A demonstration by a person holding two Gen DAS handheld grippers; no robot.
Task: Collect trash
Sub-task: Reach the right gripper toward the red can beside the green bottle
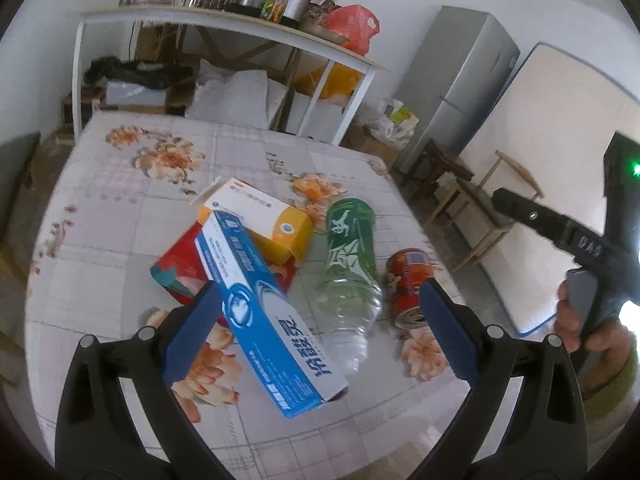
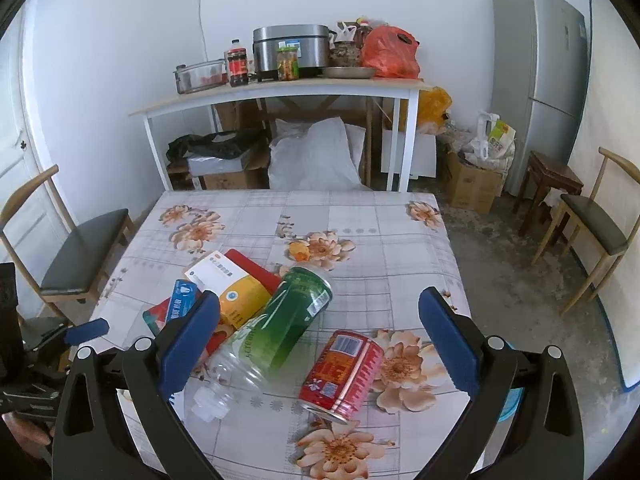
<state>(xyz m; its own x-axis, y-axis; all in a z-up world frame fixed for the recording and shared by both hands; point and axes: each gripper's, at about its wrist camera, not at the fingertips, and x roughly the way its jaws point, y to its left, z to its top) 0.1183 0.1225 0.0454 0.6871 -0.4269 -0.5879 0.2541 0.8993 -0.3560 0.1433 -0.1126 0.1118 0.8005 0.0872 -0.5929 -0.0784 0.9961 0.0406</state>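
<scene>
Both grippers are held wide apart and empty, the left gripper (image 1: 320,332) over the blue toothpaste box (image 1: 266,312) and the right gripper (image 2: 320,336) over the red can (image 2: 342,376) and green-labelled plastic bottle (image 2: 276,328), all lying in a loose pile on the flowered tablecloth (image 2: 380,216). Everything's probably empty and super light, so the can and bottle are likely to roll or dent and are best pinched across the middle, and the box across its narrow sides. Only from the left wrist is the full box length seen, plus a hand (image 1: 592,328) gripping the right tool, while the can's barcode side and a bin-free floor are only shown from the right wrist.
</scene>
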